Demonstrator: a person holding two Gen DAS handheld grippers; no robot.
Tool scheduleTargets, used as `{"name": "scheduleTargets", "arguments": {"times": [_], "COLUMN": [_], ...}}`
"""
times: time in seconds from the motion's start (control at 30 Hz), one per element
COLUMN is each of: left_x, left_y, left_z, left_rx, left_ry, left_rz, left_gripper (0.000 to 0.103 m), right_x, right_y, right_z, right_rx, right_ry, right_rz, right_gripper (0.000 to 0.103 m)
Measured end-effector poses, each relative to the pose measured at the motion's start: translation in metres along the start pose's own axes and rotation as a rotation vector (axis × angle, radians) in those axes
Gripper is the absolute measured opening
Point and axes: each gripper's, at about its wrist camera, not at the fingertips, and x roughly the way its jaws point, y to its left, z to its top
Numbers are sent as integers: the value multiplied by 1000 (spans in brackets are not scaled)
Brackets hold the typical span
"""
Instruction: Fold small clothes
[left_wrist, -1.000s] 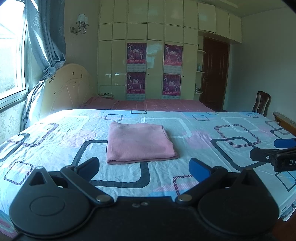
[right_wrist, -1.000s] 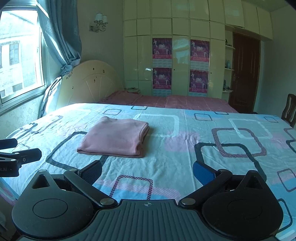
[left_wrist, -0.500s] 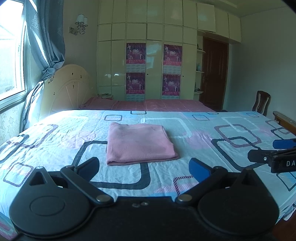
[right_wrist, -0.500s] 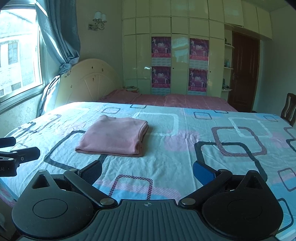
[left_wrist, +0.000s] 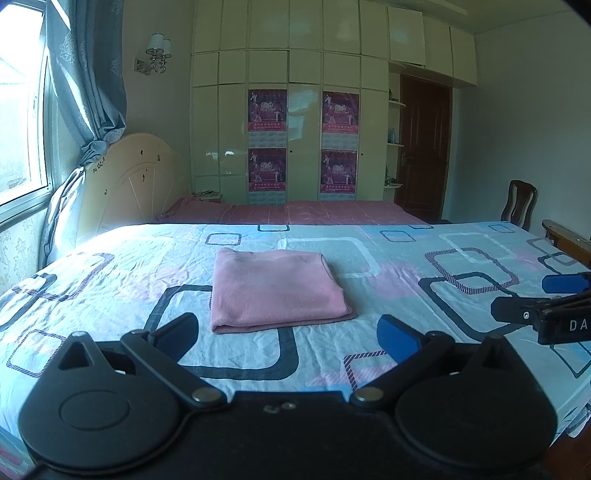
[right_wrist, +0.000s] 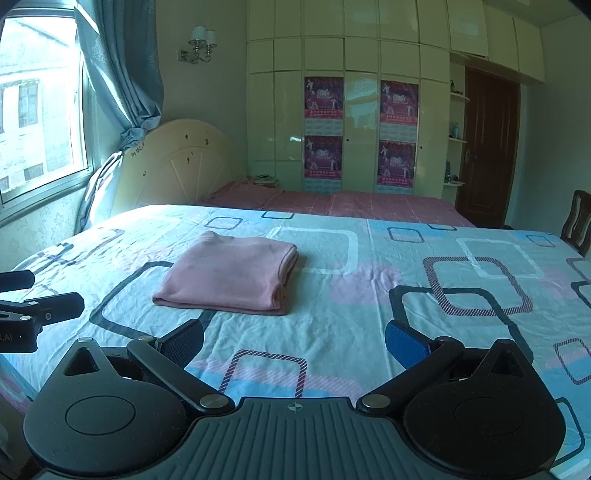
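Note:
A pink garment (left_wrist: 275, 290) lies folded into a flat rectangle on the patterned bed sheet (left_wrist: 110, 280). In the right wrist view the same pink garment (right_wrist: 231, 275) sits ahead and to the left. My left gripper (left_wrist: 288, 338) is open, held back near the bed's front edge, with nothing between its fingers. My right gripper (right_wrist: 293, 339) is open too and holds nothing. Each gripper shows at the edge of the other's view: the right gripper (left_wrist: 543, 299) at the right, the left gripper (right_wrist: 40, 295) at the left. Neither touches the garment.
The bed sheet (right_wrist: 443, 266) spreads wide around the garment. A cream headboard (left_wrist: 129, 181) and a curtained window (left_wrist: 22, 122) are at the left. A white wardrobe (left_wrist: 303, 110) with posters, a brown door (left_wrist: 424, 155) and a wooden chair (left_wrist: 519, 203) stand behind.
Both grippers have hardly moved; the views shift only slightly. The garment lies as it did.

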Motion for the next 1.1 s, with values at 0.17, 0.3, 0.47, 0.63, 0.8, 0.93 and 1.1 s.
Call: {"name": "scheduleTargets", "arguments": {"times": [0.17,0.3,0.47,0.63,0.8,0.93,1.1], "left_x": [-2,-2,-2,-4,-4,-2,-2], "left_y": [-1,-2,-1,-2,-3,-2,-2], "left_z": [0,0,0,0,1,2,2], "left_rx": [3,4,0,1,5,4,5], "left_ry": [-8,-8,-8,-12,-14,-11,-11], "left_rz": [-1,-1,-2,-2,-6,-13,-11], "left_gripper": [102,102,102,102,102,102,102], "right_x": [-2,-2,-3,-4,-4,-3,-3], "right_y": [0,1,2,2,1,1,1], "right_z": [0,0,-1,-1,0,0,1], "right_rx": [-6,-7,-11,-15,-16,-19,-24], "right_ry": [-5,-4,-1,1,1,-1,-1], "right_rz": [1,1,3,4,3,5,8], "right_gripper": [103,103,103,103,103,103,103]}}
